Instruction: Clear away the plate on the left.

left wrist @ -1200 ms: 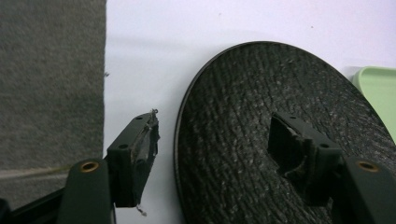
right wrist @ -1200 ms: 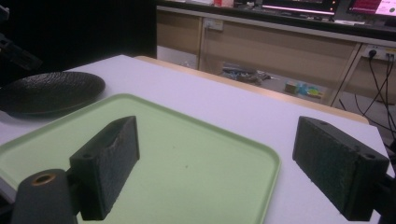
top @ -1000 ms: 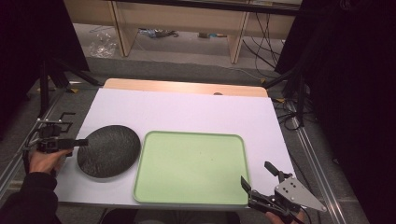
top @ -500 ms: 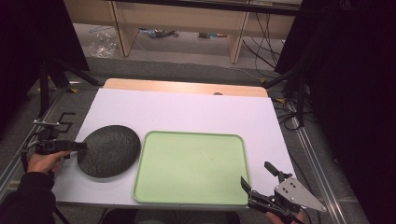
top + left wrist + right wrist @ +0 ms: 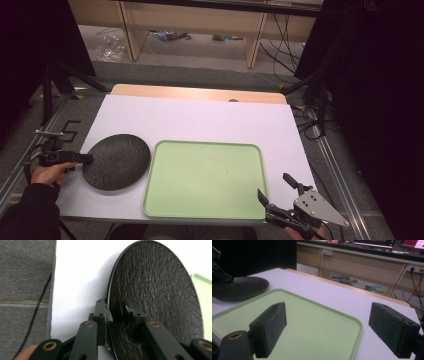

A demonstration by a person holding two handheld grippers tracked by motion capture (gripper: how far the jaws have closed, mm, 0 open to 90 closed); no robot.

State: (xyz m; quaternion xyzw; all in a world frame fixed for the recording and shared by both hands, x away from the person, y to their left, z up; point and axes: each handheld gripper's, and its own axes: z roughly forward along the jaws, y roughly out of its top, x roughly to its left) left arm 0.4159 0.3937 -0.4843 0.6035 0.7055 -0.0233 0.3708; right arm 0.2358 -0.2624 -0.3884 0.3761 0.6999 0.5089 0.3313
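The black plate (image 5: 117,161) lay on the white table (image 5: 200,120) near its left edge, toward the front, with its right rim just beside the left rim of the green tray (image 5: 205,177). In the high view the plate's right edge seemed to reach the tray's rim, though whether the two touched could not be told.

The left gripper (image 5: 82,158) came in from the table's left edge, held by a hand (image 5: 50,172) in a dark sleeve. Its jaws had just been closing, with the plate's left rim between them. In the left gripper view the left gripper (image 5: 116,312) stood with one jaw on the outer side of the rim and the other on the plate's (image 5: 155,290) rough upper face, both pads pressed against it, so the grip was clamped on the plate's edge.

The tray lay toward the front of the table, right of the plate, its front rim close to the table's front edge.

The right gripper (image 5: 280,192) hung at the table's front right corner, above the tray's front right corner. In the right gripper view the right gripper (image 5: 334,325) had its jaws wide apart with nothing between them, looking across the tray (image 5: 312,325) toward the plate (image 5: 239,287) at the far left.
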